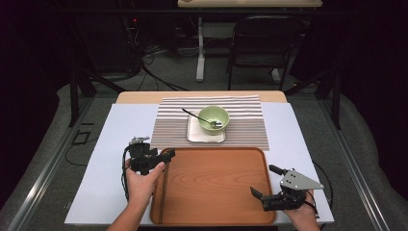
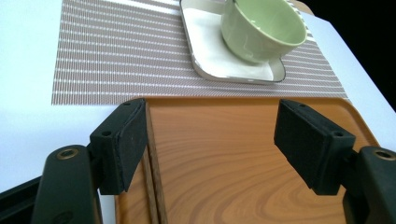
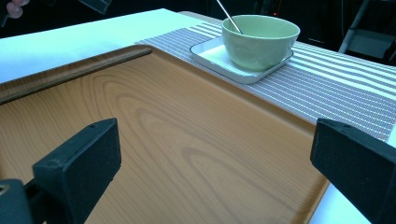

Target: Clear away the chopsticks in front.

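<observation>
Just under the left gripper, chopsticks lie.

In the high view the wooden tray's near rim is cut off at six o'clock, and the left hand covers part of its nine o'clock rim. The chopsticks there are too thin to count. The spoon's bowl is hidden inside the green bowl. In the left gripper view, that bowl is cropped at twelve o'clock.
</observation>
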A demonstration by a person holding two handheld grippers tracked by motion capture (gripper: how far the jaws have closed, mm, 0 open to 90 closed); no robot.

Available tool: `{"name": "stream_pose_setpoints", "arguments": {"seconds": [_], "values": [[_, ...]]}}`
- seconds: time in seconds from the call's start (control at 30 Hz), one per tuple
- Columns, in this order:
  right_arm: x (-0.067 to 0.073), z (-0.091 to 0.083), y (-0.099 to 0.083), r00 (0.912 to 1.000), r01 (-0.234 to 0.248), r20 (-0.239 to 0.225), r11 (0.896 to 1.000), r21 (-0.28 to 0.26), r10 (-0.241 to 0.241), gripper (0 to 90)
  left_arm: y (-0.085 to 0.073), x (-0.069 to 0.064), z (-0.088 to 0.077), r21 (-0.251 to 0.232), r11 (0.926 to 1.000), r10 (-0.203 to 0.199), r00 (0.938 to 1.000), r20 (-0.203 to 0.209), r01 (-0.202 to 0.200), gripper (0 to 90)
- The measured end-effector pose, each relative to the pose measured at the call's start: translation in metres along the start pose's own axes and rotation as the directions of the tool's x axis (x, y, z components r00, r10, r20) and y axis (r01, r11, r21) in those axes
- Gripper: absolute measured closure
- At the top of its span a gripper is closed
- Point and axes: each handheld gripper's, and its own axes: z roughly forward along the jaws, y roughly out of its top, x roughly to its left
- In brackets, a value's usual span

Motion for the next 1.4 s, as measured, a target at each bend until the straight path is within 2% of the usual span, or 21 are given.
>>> {"name": "stream_pose_setpoints", "arguments": {"seconds": [0.47,0.67,0.97,1.33,1.4], "values": [[0.0,0.0,0.0,1.0,0.002,-0.002,1.0,0.0,-0.002,1.6,0.027,-0.007,0.011,-0.012,0.9999,-0.006,1.0,0.005,0.006,25.5],[0.0,0.0,0.0,1.0,0.002,-0.001,1.0,0.001,-0.002,1.6,0.036,-0.011,0.018,0.0,1.0,-0.002,0.9998,0.018,0.002,25.8],[0.0,0.0,0.0,1.0,0.002,-0.002,1.0,0.002,-0.002,1.6,0.052,-0.023,0.03,0.001,0.9999,0.013,0.9993,0.034,-0.013,26.2],[-0.001,0.001,0.0,1.0,0.0,-0.004,1.0,0.003,0.0,1.6,0.067,-0.035,0.049,0.008,1.0,0.001,0.999,0.045,-0.001,26.7],[-0.001,0.001,0.0,1.0,0.0,-0.003,1.0,0.003,0.0,1.6,0.07,-0.036,0.052,0.008,0.9999,0.011,0.9985,0.054,-0.012,27.4]]}}
